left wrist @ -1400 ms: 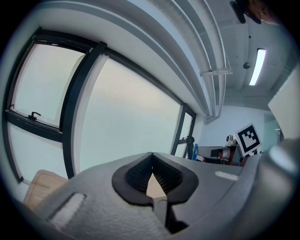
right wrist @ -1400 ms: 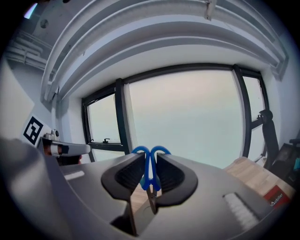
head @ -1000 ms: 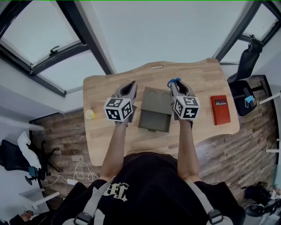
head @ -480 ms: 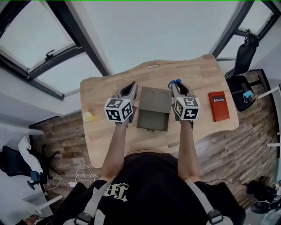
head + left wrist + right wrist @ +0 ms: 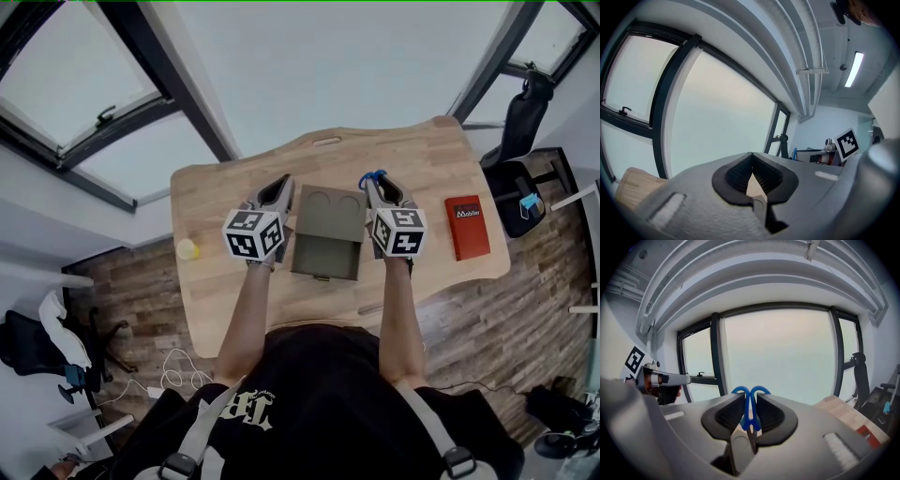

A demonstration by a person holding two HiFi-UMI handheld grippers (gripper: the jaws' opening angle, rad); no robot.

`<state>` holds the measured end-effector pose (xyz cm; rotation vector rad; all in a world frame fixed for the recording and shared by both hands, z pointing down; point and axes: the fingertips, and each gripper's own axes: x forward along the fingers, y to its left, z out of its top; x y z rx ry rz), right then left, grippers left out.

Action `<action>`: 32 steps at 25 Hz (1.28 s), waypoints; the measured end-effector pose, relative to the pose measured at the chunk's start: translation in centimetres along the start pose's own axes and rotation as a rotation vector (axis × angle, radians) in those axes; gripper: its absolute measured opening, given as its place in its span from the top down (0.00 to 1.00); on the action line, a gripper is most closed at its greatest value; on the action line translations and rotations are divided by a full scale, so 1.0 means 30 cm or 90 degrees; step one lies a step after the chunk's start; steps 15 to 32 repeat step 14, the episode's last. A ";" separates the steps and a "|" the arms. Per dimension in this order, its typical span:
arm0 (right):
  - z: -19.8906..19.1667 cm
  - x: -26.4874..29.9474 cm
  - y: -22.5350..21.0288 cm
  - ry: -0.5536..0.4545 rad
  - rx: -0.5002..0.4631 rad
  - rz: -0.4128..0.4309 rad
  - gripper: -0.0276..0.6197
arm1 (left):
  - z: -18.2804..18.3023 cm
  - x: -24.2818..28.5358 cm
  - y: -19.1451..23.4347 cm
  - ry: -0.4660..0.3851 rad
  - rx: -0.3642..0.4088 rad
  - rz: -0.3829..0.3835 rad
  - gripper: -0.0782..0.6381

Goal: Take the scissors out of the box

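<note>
Left claw, right claw as before; one scissors, one box

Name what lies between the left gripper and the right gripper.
The open box lies between the left gripper and the right gripper, which grips the scissors; the head view shows it.

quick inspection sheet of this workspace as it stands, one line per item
surface: light wooden table, bare wood
job's things: olive-grey open box mid-table, inside looks empty; blue-handled scissors out of it
clutter: small yellow round object near the table's left edge; red flat rectangular pack at its right
grippers: left gripper shut, nothing in it; right gripper shut on the scissors
cables: white cable on the floor at left
surroundings: wood-plank floor, large windows, black office chair
</note>
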<state>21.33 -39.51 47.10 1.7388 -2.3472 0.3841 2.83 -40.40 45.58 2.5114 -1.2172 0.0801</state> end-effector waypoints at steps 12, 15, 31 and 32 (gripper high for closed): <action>-0.004 -0.003 0.005 -0.001 0.002 0.002 0.83 | -0.003 -0.010 0.003 -0.002 -0.003 0.001 0.89; -0.004 -0.007 0.005 -0.002 0.003 0.002 0.83 | -0.004 -0.010 -0.002 -0.003 -0.003 0.000 0.89; -0.004 -0.007 0.005 -0.002 0.003 0.002 0.83 | -0.004 -0.010 -0.002 -0.003 -0.003 0.000 0.89; -0.004 -0.007 0.005 -0.002 0.003 0.002 0.83 | -0.004 -0.010 -0.002 -0.003 -0.003 0.000 0.89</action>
